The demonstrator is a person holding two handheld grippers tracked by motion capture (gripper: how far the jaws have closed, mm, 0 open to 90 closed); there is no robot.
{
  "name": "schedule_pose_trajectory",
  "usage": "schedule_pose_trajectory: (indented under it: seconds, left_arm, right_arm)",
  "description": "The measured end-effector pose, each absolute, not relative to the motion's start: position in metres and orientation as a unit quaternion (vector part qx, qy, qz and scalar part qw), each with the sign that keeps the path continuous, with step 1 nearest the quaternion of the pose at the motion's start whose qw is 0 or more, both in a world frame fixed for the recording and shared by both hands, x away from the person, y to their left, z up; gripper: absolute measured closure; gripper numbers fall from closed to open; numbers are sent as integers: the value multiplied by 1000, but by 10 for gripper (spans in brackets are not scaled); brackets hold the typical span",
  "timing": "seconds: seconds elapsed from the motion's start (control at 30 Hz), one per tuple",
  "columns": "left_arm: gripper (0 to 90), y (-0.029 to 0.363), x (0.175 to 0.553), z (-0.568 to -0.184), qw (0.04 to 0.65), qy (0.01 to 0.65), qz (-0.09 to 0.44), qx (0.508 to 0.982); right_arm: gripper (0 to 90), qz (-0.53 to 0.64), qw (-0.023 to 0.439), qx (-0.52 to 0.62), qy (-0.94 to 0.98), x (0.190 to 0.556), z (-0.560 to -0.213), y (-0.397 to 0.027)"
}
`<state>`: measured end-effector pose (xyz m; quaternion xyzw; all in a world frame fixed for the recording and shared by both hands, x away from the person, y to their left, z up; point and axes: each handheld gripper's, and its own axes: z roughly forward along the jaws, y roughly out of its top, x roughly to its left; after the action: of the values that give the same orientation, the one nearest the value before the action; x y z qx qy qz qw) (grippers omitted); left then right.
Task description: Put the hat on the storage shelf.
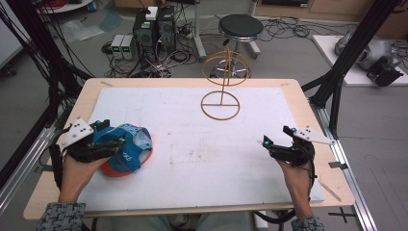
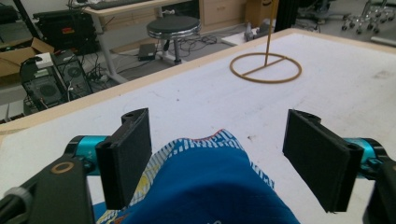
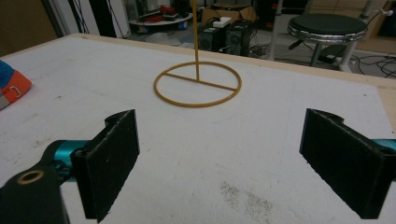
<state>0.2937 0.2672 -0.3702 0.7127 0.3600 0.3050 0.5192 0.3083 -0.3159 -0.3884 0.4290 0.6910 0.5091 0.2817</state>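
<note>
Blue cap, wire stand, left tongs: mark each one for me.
blue cap (image 1: 126,154): high view, on the blue crown.
wire stand (image 3: 198,84): right gripper view, on the crossbar of its base ring.
left tongs (image 2: 217,161): left gripper view, midway between the two black pads, open around the cap.

Cap (image 1: 126,153) near-left on table (image 1: 192,149) (wire stand (image 1: 221,103) far-center, well apart).

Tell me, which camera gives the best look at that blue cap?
The high view: the blue cap shows nearly whole. The left gripper view sees only its crown close up; the right gripper view catches an edge.
</note>
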Motion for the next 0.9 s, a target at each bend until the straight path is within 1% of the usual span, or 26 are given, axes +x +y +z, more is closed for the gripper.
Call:
schedule_pose_trajectory:
  seconds: [0.3,0.33,0.43,0.47,0.6,0.63,0.67,0.73,0.77,0.8,0.87,0.9]
  left_arm:
    - [308,259,298,-381,485,355,311,736]
    - [332,257,299,-383,469,354,321,743]
    - [356,256,299,-384,462,353,321,748]
    - [398,256,299,-385,461,356,319,747]
    - [508,256,298,-384,459,358,320,748]
    - [508,256,297,-384,458,356,320,749]
    - [550,255,297,-384,458,353,320,750]
    - [604,254,296,-384,459,351,320,751]
    - [604,254,296,-383,458,348,321,753]
    - [628,253,296,-384,460,347,322,751]
    - [714,253,294,-383,464,345,332,746]
    - [714,253,294,-382,468,344,332,743]
  right_arm:
    - [110,507,280,428,694,309,-389,-315]
    - [110,508,279,428,693,309,-389,-315]
    - [110,508,280,427,693,309,-389,-314]
    - [110,509,281,425,694,309,-389,-314]
    - [110,508,284,425,694,309,-389,-314]
    - [110,507,280,429,693,308,-389,-314]
    - [110,508,280,429,692,308,-389,-314]
    - [110,508,280,429,692,308,-389,-314]
    - [110,508,280,429,692,308,-389,-314]
    - [110,507,280,430,692,308,-389,-314]
    - [110,505,283,427,695,308,-390,-313]
    - [110,505,283,427,695,308,-390,-313]
